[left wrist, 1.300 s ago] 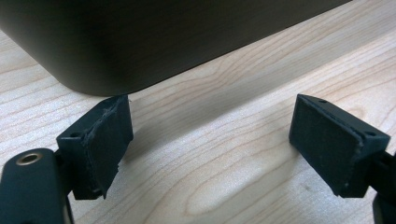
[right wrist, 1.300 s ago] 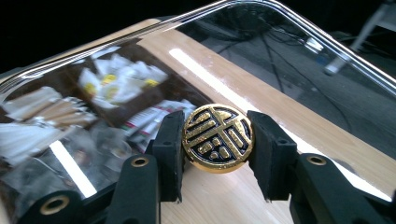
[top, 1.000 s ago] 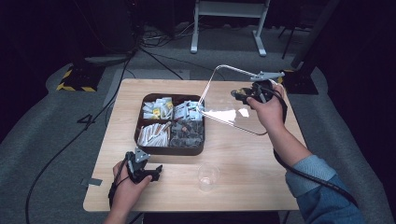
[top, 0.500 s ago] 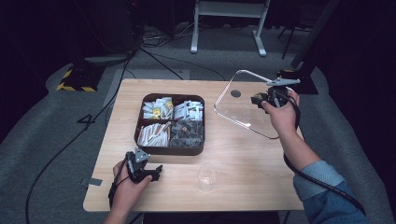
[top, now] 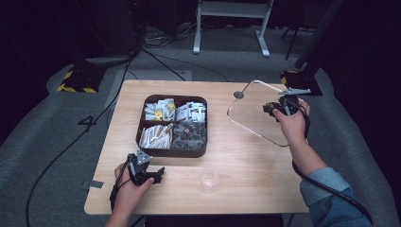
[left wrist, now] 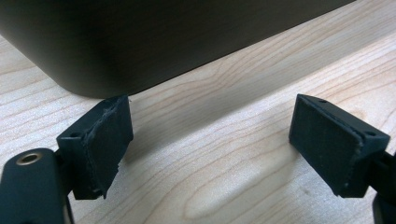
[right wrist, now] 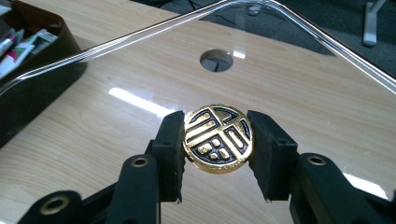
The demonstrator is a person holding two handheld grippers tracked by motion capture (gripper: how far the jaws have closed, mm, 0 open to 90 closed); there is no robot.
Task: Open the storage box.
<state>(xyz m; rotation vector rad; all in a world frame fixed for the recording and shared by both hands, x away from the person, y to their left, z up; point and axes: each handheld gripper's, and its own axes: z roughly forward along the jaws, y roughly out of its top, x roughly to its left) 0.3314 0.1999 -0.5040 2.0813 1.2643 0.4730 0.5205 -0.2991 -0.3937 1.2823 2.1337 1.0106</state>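
Lid (top: 255, 113), clear, hangs tilted right of the tray (top: 173, 152), right gripper (right wrist: 218, 140) clamped on its gold knob (right wrist: 218, 138); left gripper (left wrist: 210, 140) jaws apart near the tray.

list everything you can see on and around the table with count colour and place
clear lid: 1, transparent with a gold and black round knob, over the table's right side, held by the knob
compartment tray: 1, dark brown, table centre, four sections of packets and sticks
plastic cup: 1, clear, near front edge, right of the left gripper
table: 1, light wood, with a round hole near the far edge
tape strip: 1, grey, front left edge
frame legs: white, on the floor behind the table
cables: several, black, on the grey floor
left gripper: 1, black, open, front left by the tray
right gripper: 1, black, clamped on the knob
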